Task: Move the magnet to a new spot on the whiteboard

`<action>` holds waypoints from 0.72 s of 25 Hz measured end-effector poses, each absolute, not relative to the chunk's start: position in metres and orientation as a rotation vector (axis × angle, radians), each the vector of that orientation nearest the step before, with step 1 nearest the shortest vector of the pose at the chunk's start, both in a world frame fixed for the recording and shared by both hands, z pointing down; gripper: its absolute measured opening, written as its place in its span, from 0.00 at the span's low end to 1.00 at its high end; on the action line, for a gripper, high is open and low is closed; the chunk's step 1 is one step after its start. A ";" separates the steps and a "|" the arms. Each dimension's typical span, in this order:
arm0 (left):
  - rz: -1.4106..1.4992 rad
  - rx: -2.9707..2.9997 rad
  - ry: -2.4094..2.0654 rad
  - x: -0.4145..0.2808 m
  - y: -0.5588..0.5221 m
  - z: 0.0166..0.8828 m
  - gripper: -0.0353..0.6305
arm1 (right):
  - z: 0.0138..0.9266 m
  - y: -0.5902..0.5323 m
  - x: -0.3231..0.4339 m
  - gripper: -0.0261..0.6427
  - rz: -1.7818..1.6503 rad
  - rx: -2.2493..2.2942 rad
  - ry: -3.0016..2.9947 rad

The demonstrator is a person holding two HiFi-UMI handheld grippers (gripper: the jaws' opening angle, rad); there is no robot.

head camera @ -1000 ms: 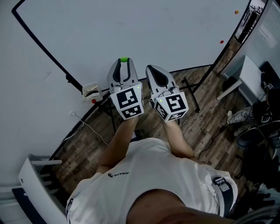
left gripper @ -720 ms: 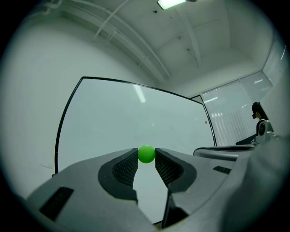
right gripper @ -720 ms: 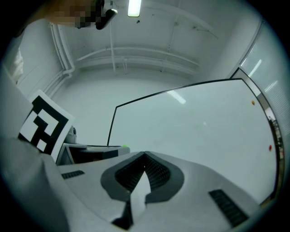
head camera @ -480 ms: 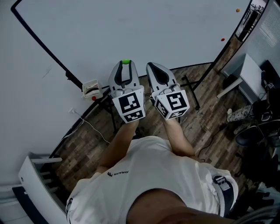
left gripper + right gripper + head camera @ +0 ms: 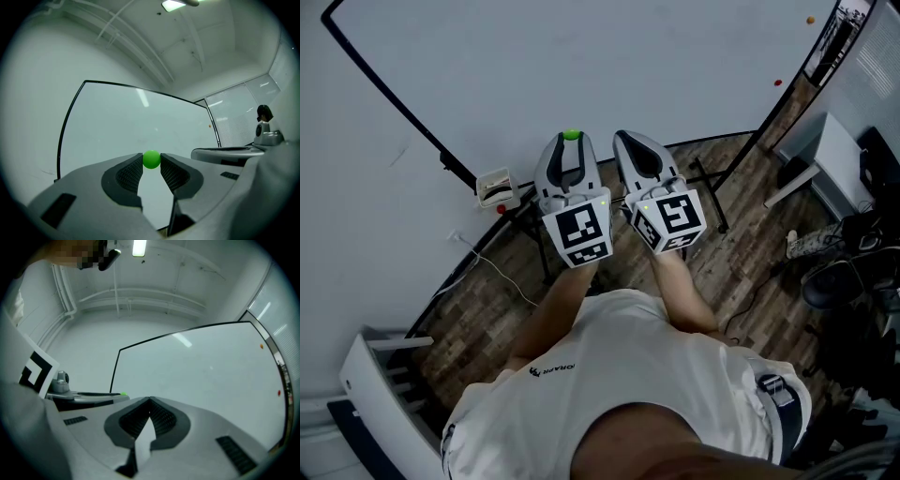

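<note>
Two jaws of the left gripper (image 5: 151, 165) pinch the green magnet (image 5: 151, 159) at their tips, in front of the whiteboard (image 5: 581, 66) near its lower edge. The right gripper (image 5: 149, 403) is clenched on nothing. Since a second ago, both grippers have drifted slightly right. Wooden floor (image 5: 487, 309) lies below the board.

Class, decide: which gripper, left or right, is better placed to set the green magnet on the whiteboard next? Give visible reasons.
Left. The left gripper holds the green magnet between its jaws, facing the whiteboard. The right gripper has its jaws together and empty.
</note>
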State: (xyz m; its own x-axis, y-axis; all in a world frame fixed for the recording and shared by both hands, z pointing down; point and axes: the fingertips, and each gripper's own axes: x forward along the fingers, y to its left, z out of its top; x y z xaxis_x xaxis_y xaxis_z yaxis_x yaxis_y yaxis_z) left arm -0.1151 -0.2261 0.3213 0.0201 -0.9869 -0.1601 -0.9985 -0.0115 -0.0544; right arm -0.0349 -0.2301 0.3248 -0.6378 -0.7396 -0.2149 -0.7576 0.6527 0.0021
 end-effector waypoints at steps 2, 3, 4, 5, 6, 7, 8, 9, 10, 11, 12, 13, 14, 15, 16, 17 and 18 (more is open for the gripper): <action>0.117 -2.131 2.097 -0.116 -0.225 0.322 0.23 | 0.325 -0.230 -0.036 0.06 0.138 -1.226 2.675; 0.119 -2.132 2.099 -0.116 -0.224 0.322 0.23 | 0.326 -0.230 -0.036 0.06 0.139 -1.226 2.676; 0.122 -2.132 2.100 -0.116 -0.224 0.322 0.23 | 0.326 -0.230 -0.036 0.06 0.139 -1.226 2.676; 0.126 -2.132 2.102 -0.116 -0.223 0.322 0.23 | 0.326 -0.230 -0.036 0.06 0.140 -1.226 2.677; 0.129 -2.133 2.104 -0.116 -0.223 0.322 0.23 | 0.325 -0.231 -0.035 0.06 0.140 -1.226 2.678; 0.133 -2.133 2.106 -0.116 -0.222 0.322 0.23 | 0.325 -0.231 -0.035 0.06 0.141 -1.227 2.679; 0.136 -2.135 2.108 -0.116 -0.222 0.322 0.23 | 0.325 -0.231 -0.035 0.06 0.142 -1.227 2.679; 0.138 -2.137 2.110 -0.116 -0.222 0.323 0.23 | 0.325 -0.232 -0.035 0.06 0.143 -1.229 2.678; 0.140 -2.139 2.111 -0.116 -0.221 0.323 0.23 | 0.325 -0.232 -0.036 0.06 0.143 -1.230 2.678; 0.141 -2.140 2.112 -0.116 -0.220 0.324 0.23 | 0.325 -0.232 -0.036 0.06 0.144 -1.230 2.678; 0.142 -2.140 2.112 -0.116 -0.219 0.324 0.23 | 0.325 -0.231 -0.036 0.06 0.143 -1.231 2.678; 0.143 -2.138 2.113 -0.115 -0.217 0.324 0.23 | 0.325 -0.231 -0.035 0.06 0.142 -1.231 2.678; 0.143 -2.136 2.112 -0.115 -0.217 0.323 0.23 | 0.325 -0.231 -0.035 0.06 0.141 -1.231 2.679; 0.144 -2.134 2.111 -0.115 -0.217 0.323 0.23 | 0.325 -0.232 -0.035 0.06 0.141 -1.231 2.679; 0.142 -2.132 2.110 -0.115 -0.217 0.324 0.23 | 0.326 -0.233 -0.035 0.06 0.140 -1.231 2.680; 0.139 -2.131 2.108 -0.116 -0.217 0.324 0.23 | 0.327 -0.234 -0.036 0.06 0.139 -1.231 2.680; 0.137 -2.131 2.108 -0.116 -0.218 0.325 0.23 | 0.327 -0.234 -0.036 0.06 0.139 -1.231 2.680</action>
